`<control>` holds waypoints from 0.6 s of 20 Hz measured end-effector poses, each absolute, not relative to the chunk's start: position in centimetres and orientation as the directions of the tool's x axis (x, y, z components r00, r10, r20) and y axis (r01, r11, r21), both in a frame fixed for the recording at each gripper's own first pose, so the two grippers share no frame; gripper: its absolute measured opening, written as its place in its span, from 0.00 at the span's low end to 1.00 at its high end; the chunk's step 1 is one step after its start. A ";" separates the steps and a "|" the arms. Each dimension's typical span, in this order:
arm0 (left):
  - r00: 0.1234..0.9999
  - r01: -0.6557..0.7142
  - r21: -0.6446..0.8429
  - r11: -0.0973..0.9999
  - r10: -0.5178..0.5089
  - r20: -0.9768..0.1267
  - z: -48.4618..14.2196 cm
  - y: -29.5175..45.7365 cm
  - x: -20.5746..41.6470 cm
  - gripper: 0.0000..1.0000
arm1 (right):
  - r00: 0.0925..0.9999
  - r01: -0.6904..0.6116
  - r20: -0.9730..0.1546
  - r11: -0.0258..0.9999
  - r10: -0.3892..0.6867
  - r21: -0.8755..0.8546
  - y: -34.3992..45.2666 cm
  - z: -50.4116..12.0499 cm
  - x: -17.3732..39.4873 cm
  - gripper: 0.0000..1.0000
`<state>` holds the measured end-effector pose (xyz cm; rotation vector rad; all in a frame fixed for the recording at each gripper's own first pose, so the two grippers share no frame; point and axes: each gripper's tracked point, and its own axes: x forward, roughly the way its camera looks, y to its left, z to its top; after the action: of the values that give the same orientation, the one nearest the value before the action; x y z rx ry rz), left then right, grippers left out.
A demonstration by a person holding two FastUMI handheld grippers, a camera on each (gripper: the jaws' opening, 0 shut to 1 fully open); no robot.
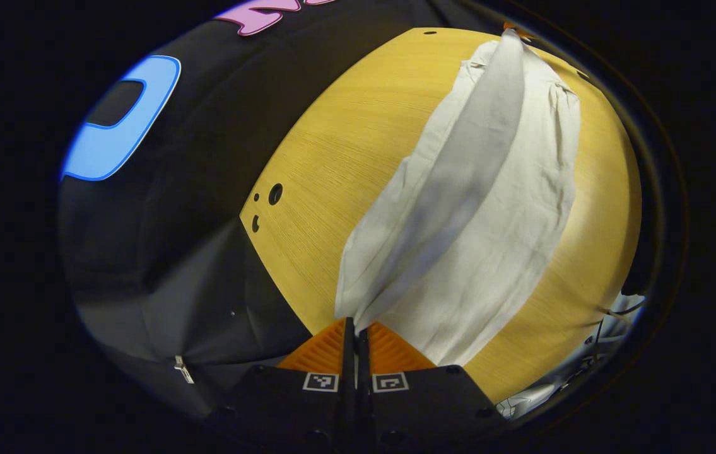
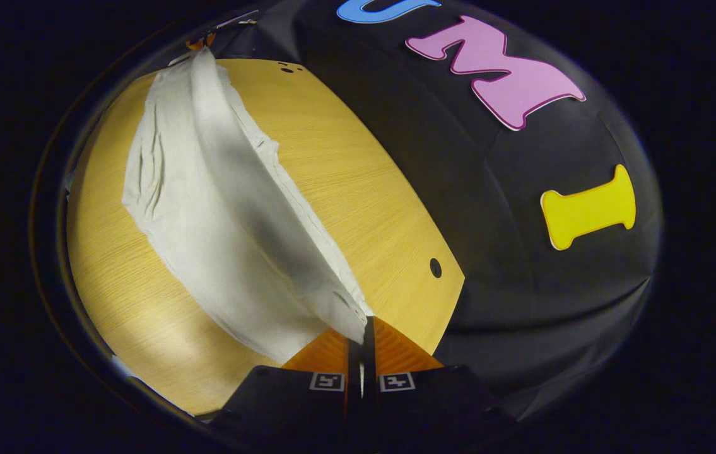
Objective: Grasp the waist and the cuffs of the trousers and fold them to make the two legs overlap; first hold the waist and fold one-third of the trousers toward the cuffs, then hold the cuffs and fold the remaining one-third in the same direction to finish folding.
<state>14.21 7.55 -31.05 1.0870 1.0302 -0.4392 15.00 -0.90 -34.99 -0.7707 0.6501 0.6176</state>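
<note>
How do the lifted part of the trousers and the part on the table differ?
The lifted part hangs taut in a raised ridge between the left gripper and right gripper; the part on the table lies flat and wrinkled. The lifted part looks shadowed, the flat part brighter. Both are pale cloth.

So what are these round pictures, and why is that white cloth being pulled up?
A person holds a two-fingered tool in each hand, and each tool carries a camera looking along its fingers. In the left gripper view, the left gripper pinches one end of the pale trousers. In the right gripper view, the right gripper pinches the other end of the same trousers. The cloth is lifted into a ridge over a round wooden table, ready for folding.
</note>
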 end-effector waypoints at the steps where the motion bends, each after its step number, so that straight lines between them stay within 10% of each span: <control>1: 0.482 0.743 0.508 0.435 0.179 -0.858 -31.5 7.6 14.7 0.05 | 0.641 -0.707 -0.723 0.564 0.257 -0.427 -0.6 -35.4 15.4 0.05; 12: 0.377 0.812 0.447 0.375 0.247 -0.893 -38.6 8.5 17.0 0.06 | 0.511 -0.764 -0.818 0.576 0.266 -0.290 1.8 -42.8 18.2 0.07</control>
<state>17.04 8.52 -38.58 1.1694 1.1679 -0.4934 18.19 1.79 -42.77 -0.7084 0.8075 0.6862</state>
